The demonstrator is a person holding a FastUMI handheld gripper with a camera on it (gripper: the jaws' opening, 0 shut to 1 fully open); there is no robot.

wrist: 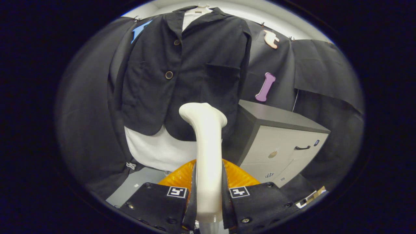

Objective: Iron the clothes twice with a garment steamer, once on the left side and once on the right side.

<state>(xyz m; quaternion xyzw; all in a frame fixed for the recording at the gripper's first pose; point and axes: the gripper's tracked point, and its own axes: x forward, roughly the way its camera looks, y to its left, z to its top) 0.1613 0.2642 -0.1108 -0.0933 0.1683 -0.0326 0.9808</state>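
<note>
Claw (208,195): closed on the steamer (208,156), both fingers pressed against its white handle, one on each side. The handle rises upright from between the fingers; its head bends to the left at the top. The head stands before the lower front of the jacket (182,74), whether touching it or apart cannot be told.

Jacket: dark, hanging straight ahead beyond the claw on a hanger (202,7), two buttons visible left of centre. A white shirt (156,151) hangs beneath its hem.

Cabinet (286,143): ahead and to the right of the fingers, dark top, pale drawers, just beside the jacket.
</note>
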